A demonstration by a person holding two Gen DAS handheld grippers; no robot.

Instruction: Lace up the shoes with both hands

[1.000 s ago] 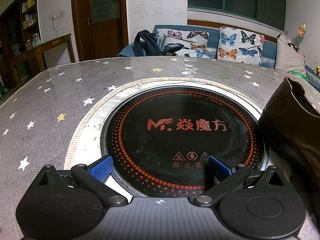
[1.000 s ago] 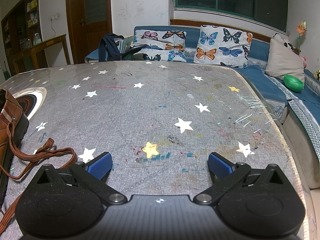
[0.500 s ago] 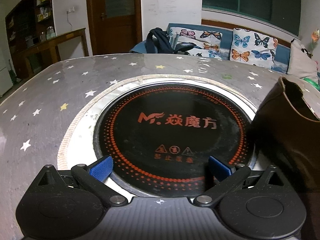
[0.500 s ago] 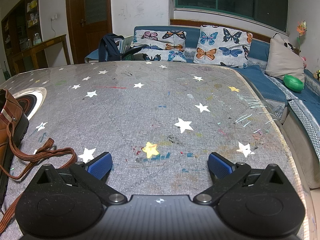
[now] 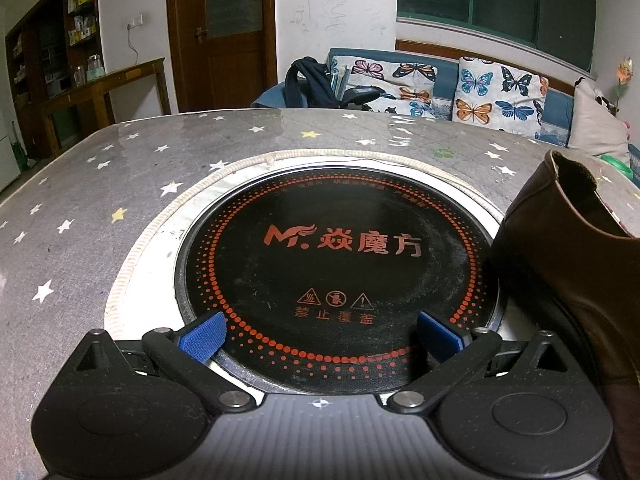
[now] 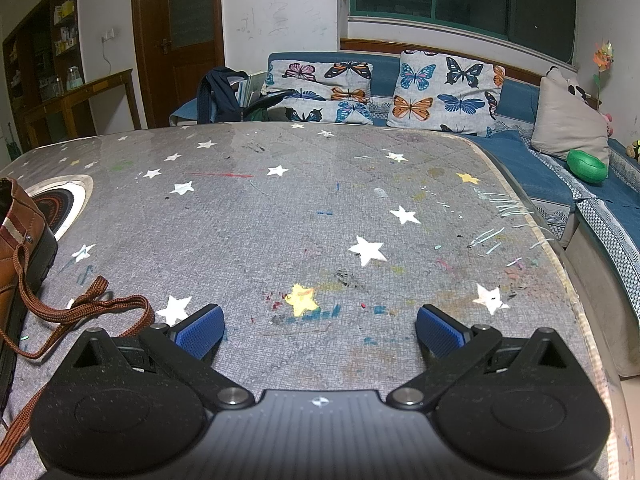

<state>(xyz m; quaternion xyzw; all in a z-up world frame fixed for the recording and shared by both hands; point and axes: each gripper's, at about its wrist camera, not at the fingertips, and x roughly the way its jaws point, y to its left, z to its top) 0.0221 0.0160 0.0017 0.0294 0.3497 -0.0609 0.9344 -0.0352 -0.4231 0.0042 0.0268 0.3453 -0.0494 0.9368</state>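
Shoe (image 5: 568, 264): brown leather, standing on the table (image 6: 280, 220) between the two grippers; its heel end overlaps the edge of the round black cooktop (image 5: 332, 264) set into the table. Right wrist view shows only the shoe's side at the left edge of frame. Lace (image 6: 80, 312): brown flat cord, trailing loose from the shoe across the grey star-print cloth, slack and looped, free end near the right gripper's left pad. Eyelets not in view, so how much is threaded cannot be told.

Left gripper (image 5: 320, 336): jaws spread wide, empty, over the cooktop, shoe just to its right.
Right gripper (image 6: 320, 332): jaws spread wide, empty, over bare cloth.

Judgement: lacing not begun in hand; lace pickup remains, then threading and tying.
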